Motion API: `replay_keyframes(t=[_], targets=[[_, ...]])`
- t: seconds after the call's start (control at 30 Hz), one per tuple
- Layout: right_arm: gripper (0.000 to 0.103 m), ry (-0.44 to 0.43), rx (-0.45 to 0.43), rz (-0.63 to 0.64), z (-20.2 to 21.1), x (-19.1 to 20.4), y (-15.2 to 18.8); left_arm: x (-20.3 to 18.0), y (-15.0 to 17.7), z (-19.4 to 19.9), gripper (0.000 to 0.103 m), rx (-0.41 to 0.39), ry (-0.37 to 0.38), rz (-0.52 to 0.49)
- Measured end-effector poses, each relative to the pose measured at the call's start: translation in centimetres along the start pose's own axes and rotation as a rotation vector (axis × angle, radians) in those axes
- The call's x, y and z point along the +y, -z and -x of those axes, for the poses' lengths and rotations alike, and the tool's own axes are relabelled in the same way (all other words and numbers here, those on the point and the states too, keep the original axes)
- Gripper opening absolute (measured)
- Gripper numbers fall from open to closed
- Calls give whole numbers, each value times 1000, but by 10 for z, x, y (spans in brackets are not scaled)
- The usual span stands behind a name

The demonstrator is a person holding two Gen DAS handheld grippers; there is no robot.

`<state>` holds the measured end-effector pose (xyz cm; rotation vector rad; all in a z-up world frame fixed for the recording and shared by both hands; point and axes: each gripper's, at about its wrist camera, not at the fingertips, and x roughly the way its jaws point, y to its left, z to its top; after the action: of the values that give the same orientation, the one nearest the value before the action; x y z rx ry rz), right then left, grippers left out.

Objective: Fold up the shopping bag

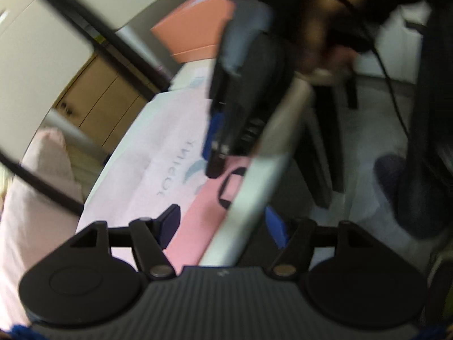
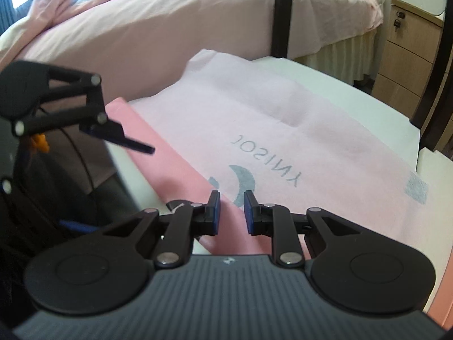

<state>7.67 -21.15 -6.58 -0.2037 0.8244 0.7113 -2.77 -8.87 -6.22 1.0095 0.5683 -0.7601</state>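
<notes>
Pale pink non-woven shopping bag (image 2: 271,119) flat on white bench (image 2: 354,96): light, limp; pinch near edge; right gripper (image 2: 231,211) fingers apart, left gripper (image 1: 223,221) fingers wide apart

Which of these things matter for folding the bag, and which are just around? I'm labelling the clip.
Part of the job:
- shopping bag, flat on the white table
- left gripper, open
- right gripper, open above the bag

Just around:
- bed with pink cover
- wooden drawer cabinet
- salmon-coloured box
</notes>
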Motion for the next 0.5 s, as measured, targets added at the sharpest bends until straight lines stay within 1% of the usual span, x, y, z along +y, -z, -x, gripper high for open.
replay_keyframes(t=[0.1,0.27,0.33,0.4,0.47,0.5], targets=[[21,-18,16,15,7,6,5,-14,0,-2,69,5,-42,-77],[22,-40,30,21,21,12,17,-20,6,-9,69,68,-106,-134],[22,-44,33,15,26,13,21,-24,7,-11,69,73,-112,-166],[22,-47,33,3,30,13,25,-28,8,-11,63,62,-105,-188],[22,-50,32,-9,32,12,27,-27,8,-4,50,18,-71,-177],[22,-52,32,-15,33,11,28,-26,7,-1,47,-4,-53,-172]])
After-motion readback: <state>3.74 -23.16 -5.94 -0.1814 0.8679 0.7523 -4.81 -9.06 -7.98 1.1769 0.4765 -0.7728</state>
